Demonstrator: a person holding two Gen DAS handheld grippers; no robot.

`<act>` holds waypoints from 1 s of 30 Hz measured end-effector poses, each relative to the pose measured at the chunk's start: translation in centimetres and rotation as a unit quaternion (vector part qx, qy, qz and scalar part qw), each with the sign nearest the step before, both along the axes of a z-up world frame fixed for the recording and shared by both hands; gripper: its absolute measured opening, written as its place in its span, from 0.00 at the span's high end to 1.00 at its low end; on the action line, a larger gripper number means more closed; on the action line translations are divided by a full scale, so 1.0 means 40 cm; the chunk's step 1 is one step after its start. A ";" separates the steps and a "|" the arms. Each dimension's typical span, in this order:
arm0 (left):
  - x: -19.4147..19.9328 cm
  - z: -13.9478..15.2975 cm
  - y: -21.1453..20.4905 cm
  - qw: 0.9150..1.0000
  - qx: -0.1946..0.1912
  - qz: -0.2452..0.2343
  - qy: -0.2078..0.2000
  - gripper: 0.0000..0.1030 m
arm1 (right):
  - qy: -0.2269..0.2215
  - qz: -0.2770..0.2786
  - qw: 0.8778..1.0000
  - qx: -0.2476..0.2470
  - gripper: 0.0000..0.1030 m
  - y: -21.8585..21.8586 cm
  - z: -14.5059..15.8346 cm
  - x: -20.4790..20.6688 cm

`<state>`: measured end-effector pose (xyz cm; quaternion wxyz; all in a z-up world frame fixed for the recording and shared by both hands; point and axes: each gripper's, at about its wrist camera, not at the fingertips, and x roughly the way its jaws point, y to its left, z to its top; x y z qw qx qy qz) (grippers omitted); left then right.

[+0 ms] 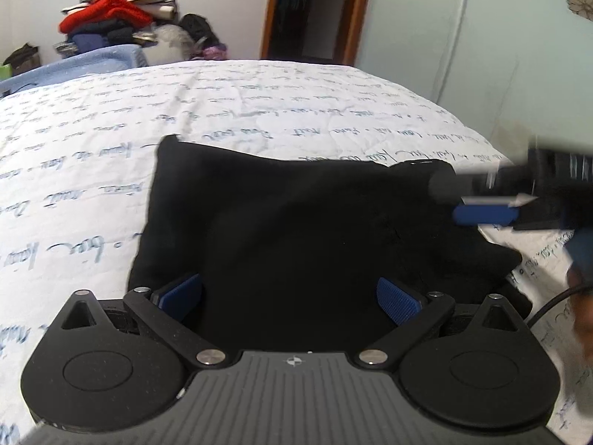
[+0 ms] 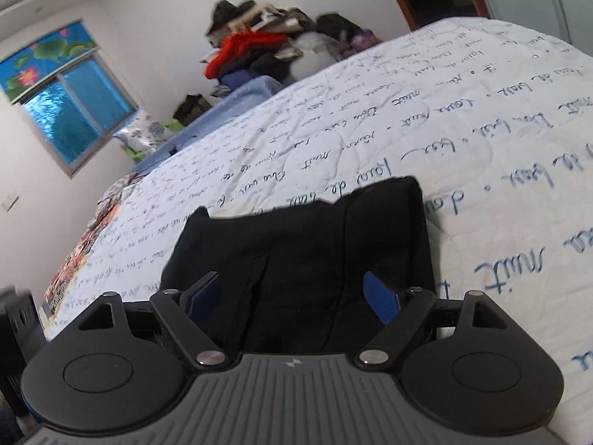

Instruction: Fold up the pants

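The black pants point(image 1: 296, 230) lie folded into a compact rectangle on the white bedspread point(image 1: 259, 104). My left gripper point(image 1: 289, 296) is open, its blue pads wide apart over the near edge of the pants, holding nothing. My right gripper point(image 2: 292, 296) is open too, over the near edge of the pants point(image 2: 315, 244) in its own view. In the left wrist view the right gripper point(image 1: 485, 207) shows blurred at the right edge of the pants.
The bedspread point(image 2: 407, 118) has blue handwriting print. A pile of clothes point(image 1: 118, 18) with a red item sits beyond the bed's far left. A doorway point(image 1: 315, 11) is at the back. A window point(image 2: 74, 104) is at the left.
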<state>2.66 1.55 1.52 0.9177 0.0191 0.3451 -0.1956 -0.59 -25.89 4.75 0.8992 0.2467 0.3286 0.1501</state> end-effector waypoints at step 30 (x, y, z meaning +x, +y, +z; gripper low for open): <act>-0.123 -0.033 0.076 0.997 -0.034 0.027 -0.062 0.00 | 0.123 0.201 0.955 0.180 0.00 0.336 0.027 0.399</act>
